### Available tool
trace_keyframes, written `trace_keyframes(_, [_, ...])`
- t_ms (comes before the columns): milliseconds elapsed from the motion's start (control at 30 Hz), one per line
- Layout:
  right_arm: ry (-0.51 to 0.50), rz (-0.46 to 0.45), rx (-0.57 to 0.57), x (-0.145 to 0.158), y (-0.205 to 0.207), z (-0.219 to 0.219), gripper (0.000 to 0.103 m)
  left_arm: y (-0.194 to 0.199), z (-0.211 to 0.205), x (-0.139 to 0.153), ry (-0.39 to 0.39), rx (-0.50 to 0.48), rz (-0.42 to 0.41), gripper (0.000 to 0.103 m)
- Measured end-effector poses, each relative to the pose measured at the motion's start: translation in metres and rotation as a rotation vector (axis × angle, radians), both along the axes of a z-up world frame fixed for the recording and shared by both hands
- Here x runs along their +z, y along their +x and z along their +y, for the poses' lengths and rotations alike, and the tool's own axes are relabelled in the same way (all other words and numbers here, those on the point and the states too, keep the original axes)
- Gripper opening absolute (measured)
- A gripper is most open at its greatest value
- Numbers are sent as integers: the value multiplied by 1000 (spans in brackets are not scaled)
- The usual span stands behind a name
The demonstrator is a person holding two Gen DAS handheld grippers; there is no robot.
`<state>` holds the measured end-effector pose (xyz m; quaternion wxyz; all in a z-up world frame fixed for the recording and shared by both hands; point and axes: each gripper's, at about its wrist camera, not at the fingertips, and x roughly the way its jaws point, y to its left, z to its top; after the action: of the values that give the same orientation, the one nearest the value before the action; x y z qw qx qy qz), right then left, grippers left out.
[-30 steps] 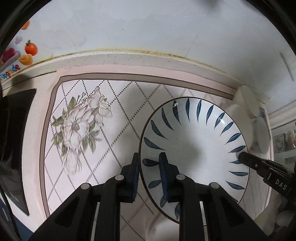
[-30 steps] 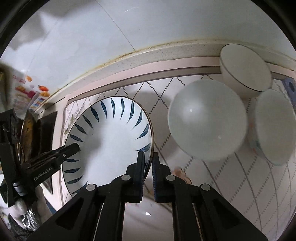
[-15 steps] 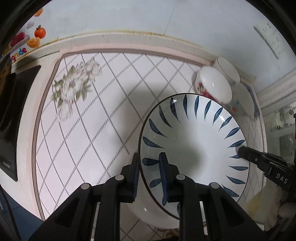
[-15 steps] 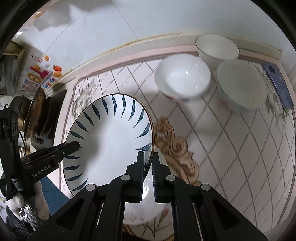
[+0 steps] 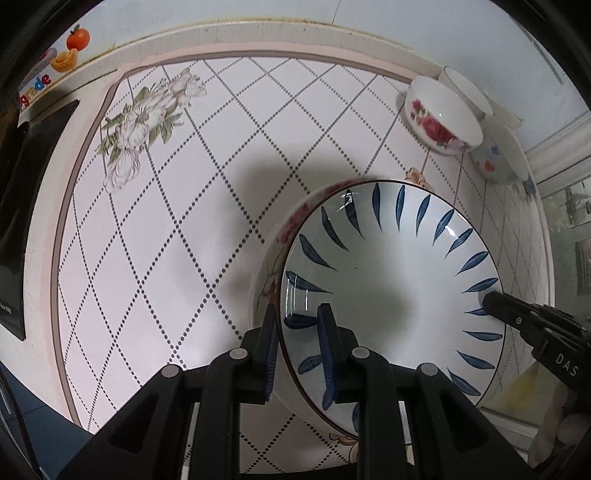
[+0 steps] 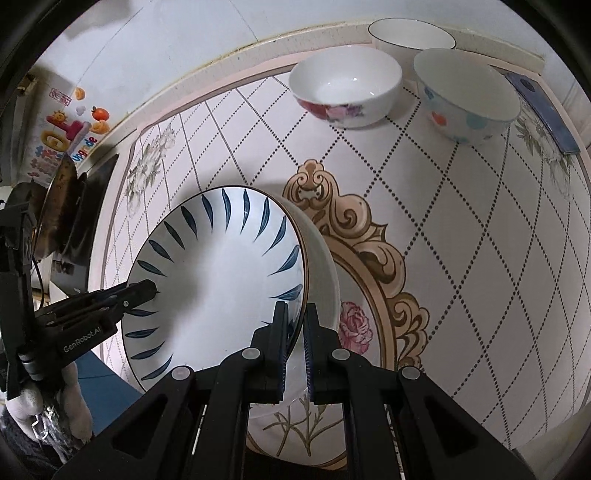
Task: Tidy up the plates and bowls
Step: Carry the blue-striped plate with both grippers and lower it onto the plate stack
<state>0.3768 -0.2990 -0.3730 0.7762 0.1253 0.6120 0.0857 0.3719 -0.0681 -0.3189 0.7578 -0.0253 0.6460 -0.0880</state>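
A white plate with blue leaf marks (image 5: 391, 284) (image 6: 221, 273) is held above the table by both grippers. My left gripper (image 5: 295, 325) is shut on its left rim. My right gripper (image 6: 295, 325) is shut on its right rim. Under the plate lies a larger white plate with pink roses (image 5: 269, 258) (image 6: 351, 325) on the table. Three bowls stand at the back: a rose-patterned bowl (image 6: 345, 88) (image 5: 441, 118), a dotted bowl (image 6: 467, 96) (image 5: 498, 155) and a plain white bowl (image 6: 412, 35).
The table (image 5: 184, 221) has a pink diamond-pattern cloth and meets a white wall behind. A black appliance (image 5: 22, 206) sits at the left edge. A dark blue flat object (image 6: 543, 110) lies at the far right.
Both grippers have carried the blue-leaf plate up and back from the wall. The bowls now look farther away, and the rose plate has come into view beneath.
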Motion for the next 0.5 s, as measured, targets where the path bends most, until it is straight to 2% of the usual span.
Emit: trace_keyframes(500, [-15,5,4,-16,-5,2,9,-5,-6,-13,30,0,8,18])
